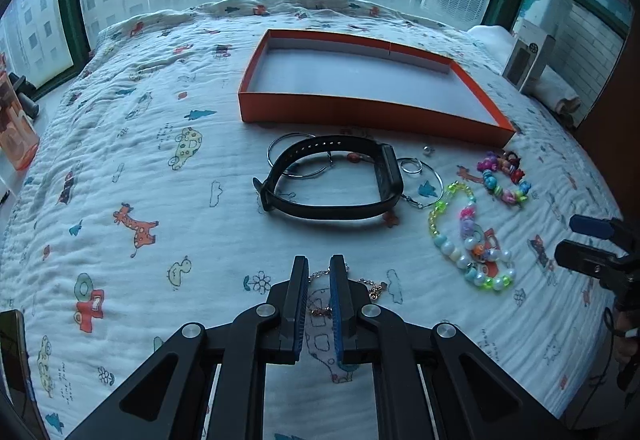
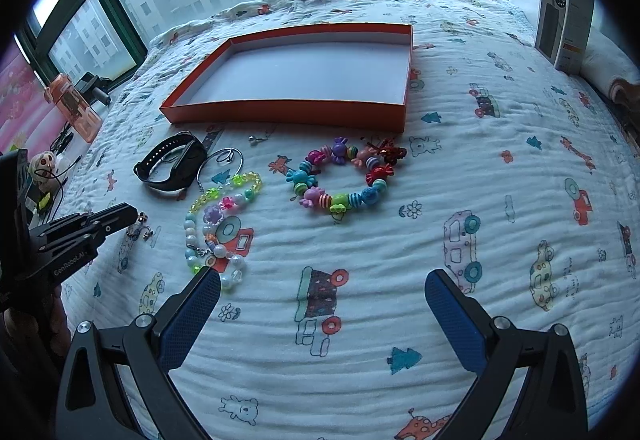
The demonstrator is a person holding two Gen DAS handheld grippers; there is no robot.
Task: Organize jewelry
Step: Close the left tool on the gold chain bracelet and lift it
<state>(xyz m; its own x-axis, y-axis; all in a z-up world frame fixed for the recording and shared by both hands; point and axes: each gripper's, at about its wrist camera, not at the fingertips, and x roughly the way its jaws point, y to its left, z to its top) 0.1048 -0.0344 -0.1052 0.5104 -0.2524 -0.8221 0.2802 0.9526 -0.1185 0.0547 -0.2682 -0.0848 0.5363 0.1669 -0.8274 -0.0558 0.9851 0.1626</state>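
Jewelry lies scattered on a cartoon-print quilt (image 2: pixel 500 200) in front of an empty orange box lid (image 1: pixel 304 108) serving as the tray.

Left to right, as seen from the left wrist view:
- Left gripper (image 1: pixel 319 274): jaws nearly closed, a narrow gap remaining, straddling a thin gold chain bracelet (image 1: pixel 374 286). The chain runs between the pads and out to both sides. Whether the pads actually pinch it cannot be told.
- Black fitness band (image 1: pixel 332 176), resting over a large silver hoop (image 1: pixel 298 156).
- Small silver ring (image 1: pixel 411 165) and a second wire hoop (image 1: pixel 430 188), just beside the band's display end.
- Pastel bead bracelet (image 1: pixel 468 244), then a candy-bead bracelet (image 1: pixel 504 176) nearer the tray corner.
- Right gripper (image 2: pixel 322 292): jaws spread wide, holding nothing, over bare quilt; its left pad sits just beside the pastel beads.

Probable faults:
- The chain is fine and limp. A grip on a single link is likely to slip, or the free ends may drag and catch on the quilt's puckered weave during lift.
- The direct path to the tray crosses the band and hoops; a dangling chain could hook the hoop and pull it along.
- Closing the right gripper from here may nudge the pastel bracelet.

Surroundings: an orange bottle (image 2: pixel 74 108) stands at the left bedside, a grey carton (image 2: pixel 564 20) at the far right, windows behind.
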